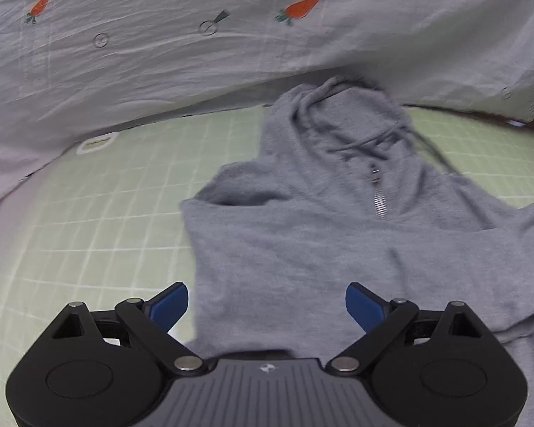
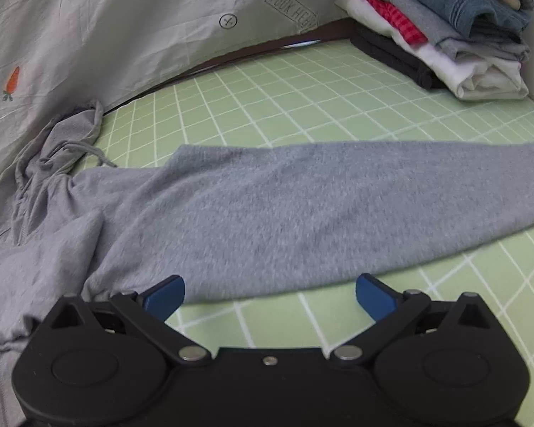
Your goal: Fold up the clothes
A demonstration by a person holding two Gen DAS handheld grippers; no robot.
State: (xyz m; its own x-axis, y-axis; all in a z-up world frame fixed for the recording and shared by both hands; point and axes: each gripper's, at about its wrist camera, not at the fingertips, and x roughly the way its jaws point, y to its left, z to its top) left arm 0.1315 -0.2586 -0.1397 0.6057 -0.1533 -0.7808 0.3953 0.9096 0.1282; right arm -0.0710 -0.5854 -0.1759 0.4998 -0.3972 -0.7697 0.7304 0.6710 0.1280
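Note:
A grey zip hoodie (image 1: 302, 213) lies on the green grid mat (image 1: 106, 213), its hood bunched toward the far side and its zipper pull (image 1: 373, 174) showing. My left gripper (image 1: 266, 304) hovers open over the hoodie's body, with nothing between its blue pads. In the right wrist view one grey sleeve (image 2: 338, 206) stretches out flat to the right across the mat (image 2: 302, 99). My right gripper (image 2: 270, 297) stands open just above the sleeve's near edge and holds nothing.
A pale grey sheet with carrot prints (image 1: 195, 53) rises behind the mat. A stack of folded clothes (image 2: 438, 35) sits at the mat's far right corner against a white wall. A dark strip (image 2: 231, 57) runs along the mat's far edge.

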